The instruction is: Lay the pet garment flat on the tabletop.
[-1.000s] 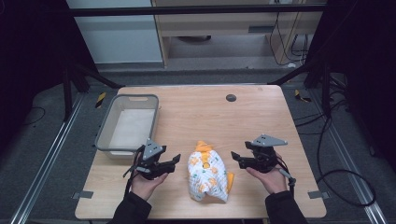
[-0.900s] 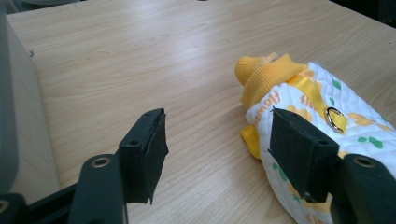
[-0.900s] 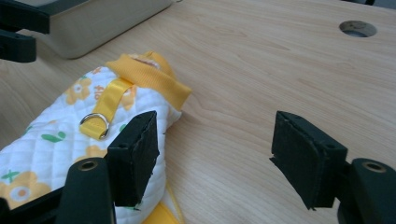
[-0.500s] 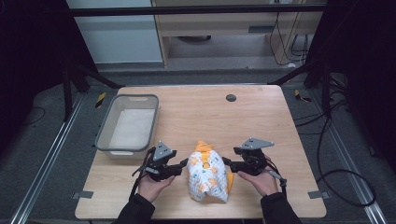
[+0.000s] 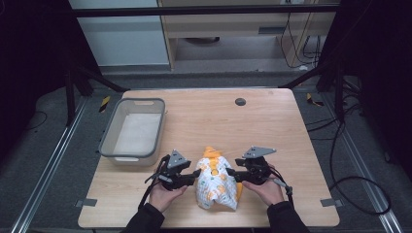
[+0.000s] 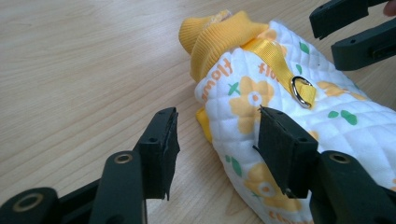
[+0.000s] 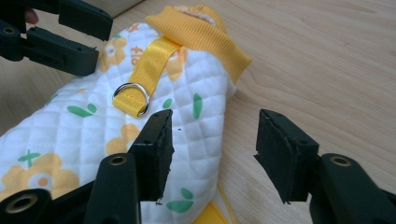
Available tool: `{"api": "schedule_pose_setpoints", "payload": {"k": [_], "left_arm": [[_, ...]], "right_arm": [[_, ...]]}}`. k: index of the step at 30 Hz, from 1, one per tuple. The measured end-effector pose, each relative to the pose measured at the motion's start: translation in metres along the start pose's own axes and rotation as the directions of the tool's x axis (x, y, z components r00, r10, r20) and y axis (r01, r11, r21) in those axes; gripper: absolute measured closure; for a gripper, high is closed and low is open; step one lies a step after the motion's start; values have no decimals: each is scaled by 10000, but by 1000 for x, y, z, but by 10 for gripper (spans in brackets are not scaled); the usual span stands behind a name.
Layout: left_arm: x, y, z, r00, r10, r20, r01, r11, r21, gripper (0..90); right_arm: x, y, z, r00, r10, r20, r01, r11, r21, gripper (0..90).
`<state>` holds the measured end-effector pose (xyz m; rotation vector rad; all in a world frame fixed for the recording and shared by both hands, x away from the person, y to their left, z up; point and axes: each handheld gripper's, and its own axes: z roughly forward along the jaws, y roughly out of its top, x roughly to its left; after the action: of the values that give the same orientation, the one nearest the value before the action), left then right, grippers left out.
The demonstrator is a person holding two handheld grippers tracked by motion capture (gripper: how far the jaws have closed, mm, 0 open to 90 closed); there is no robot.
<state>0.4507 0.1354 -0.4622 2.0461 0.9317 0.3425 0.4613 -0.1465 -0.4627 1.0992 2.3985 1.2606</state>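
Note:
A small quilted white garment (image 5: 216, 182) with yellow flowers, a yellow ribbed collar and a yellow strap with a metal D-ring (image 6: 301, 90) lies near the table's front edge. My left gripper (image 5: 193, 177) is at its left side, open, its jaws straddling the garment's edge (image 6: 219, 121). My right gripper (image 5: 231, 173) is at the garment's right side, open too, with one jaw over the quilted fabric (image 7: 196, 121) and the other over bare wood. Each gripper view shows the other gripper (image 6: 355, 32) (image 7: 56, 32) across the garment.
A grey plastic bin (image 5: 132, 130) with a pale lining stands at the table's left. A dark round hole (image 5: 240, 101) sits near the far edge. Bare wood (image 5: 272, 126) stretches across the table's middle and right. Cables lie on the floor at right.
Both grippers have moved inward toward the garment, from well apart to right against its two sides. The garment has stayed in place.

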Motion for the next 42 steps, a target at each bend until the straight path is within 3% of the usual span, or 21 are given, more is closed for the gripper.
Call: {"api": "schedule_pose_setpoints", "payload": {"k": [7,13,21,26,32,42], "left_arm": [[-3,-4,7,9997,-46,246,39,9996,281,523],[-3,-5,9,9978,-199,629,170,9988,465,616],[-3,-7,11,9952,-441,873,379,9968,711,780],[-3,-6,9,9945,-432,955,363,9967,722,830],[-4,-2,-2,9950,-366,932,333,9988,367,837],[-20,16,-36,9964,185,832,-136,9982,-586,839]], "right_arm": [[2,-4,10,9995,41,-315,-26,9987,502,532],[1,-4,11,9977,162,-665,-121,9980,626,644],[3,-4,11,9979,132,-638,-85,9973,733,800],[5,-3,8,9979,61,-650,-18,9977,671,881],[7,0,1,9973,11,-735,14,9994,340,883],[21,10,-33,9979,-280,-585,216,9940,-1068,884]]}}
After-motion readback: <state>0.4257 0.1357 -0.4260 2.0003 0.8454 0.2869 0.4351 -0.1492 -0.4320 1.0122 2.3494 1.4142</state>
